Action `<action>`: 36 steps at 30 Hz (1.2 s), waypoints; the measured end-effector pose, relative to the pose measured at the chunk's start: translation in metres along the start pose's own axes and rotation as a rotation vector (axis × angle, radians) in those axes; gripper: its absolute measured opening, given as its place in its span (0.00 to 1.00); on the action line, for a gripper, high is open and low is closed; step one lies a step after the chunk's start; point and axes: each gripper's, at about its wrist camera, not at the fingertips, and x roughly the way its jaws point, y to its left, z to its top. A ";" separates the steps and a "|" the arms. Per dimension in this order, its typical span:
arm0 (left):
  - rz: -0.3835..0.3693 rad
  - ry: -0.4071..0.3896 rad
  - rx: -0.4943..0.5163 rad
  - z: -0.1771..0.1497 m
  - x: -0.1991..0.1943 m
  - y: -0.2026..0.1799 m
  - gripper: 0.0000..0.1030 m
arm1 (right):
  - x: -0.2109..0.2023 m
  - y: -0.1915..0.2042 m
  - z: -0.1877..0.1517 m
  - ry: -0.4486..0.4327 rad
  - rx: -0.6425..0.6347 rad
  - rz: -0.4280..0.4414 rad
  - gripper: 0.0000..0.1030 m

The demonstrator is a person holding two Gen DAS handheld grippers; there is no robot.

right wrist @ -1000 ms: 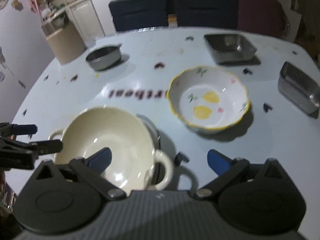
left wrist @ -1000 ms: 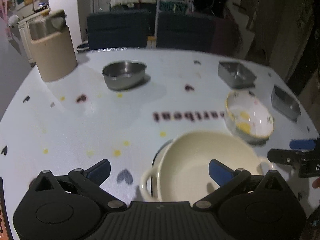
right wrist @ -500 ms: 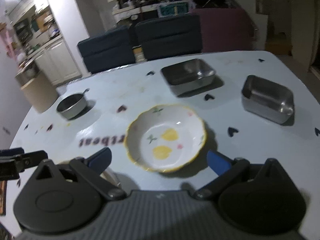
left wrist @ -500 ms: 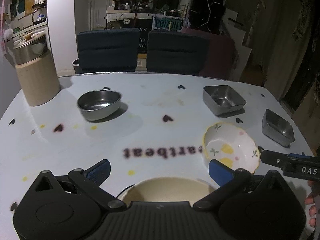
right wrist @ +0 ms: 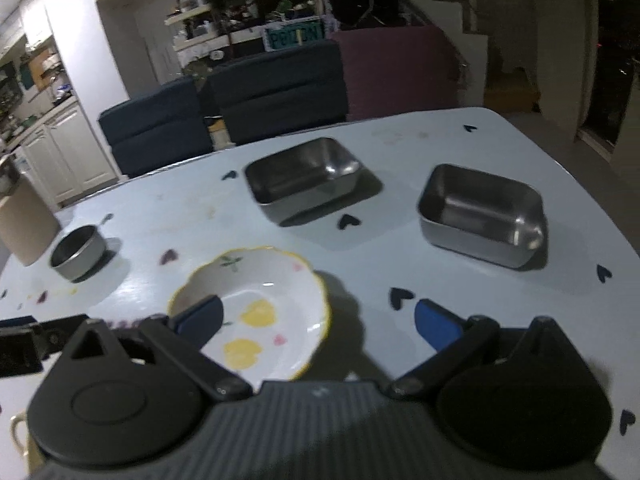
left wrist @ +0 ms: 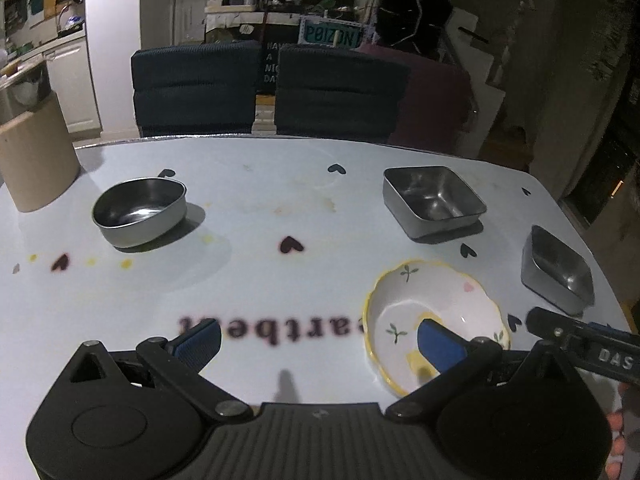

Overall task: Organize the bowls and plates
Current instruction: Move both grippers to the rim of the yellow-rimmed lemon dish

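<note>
Floral ceramic bowl [right wrist: 256, 312] sits on desk [right wrist: 440, 280] just ahead and left of right gripper [right wrist: 318, 322], round so no long axis, nearer this hand than left gripper [left wrist: 318, 340]; both sets of fingers spread wide, holding nothing. Seen only from right wrist: cream handle [right wrist: 16, 432] at lower left edge. Seen plainly from left wrist: round steel bowl [left wrist: 140, 210] far left, well apart from square steel trays [left wrist: 434, 200].
</note>
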 end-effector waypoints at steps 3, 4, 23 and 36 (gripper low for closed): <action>0.015 0.008 0.002 0.004 0.012 -0.006 1.00 | 0.003 -0.006 0.004 -0.021 -0.004 0.012 1.00; 0.018 0.008 0.007 0.004 0.015 -0.007 1.00 | 0.003 -0.007 0.006 -0.029 -0.010 0.012 1.00; -0.016 0.002 0.097 0.011 0.049 -0.026 1.00 | 0.058 0.001 0.008 0.195 0.028 0.050 0.34; -0.125 0.098 0.017 0.015 0.065 -0.016 0.22 | 0.067 0.003 0.005 0.222 0.037 -0.003 0.11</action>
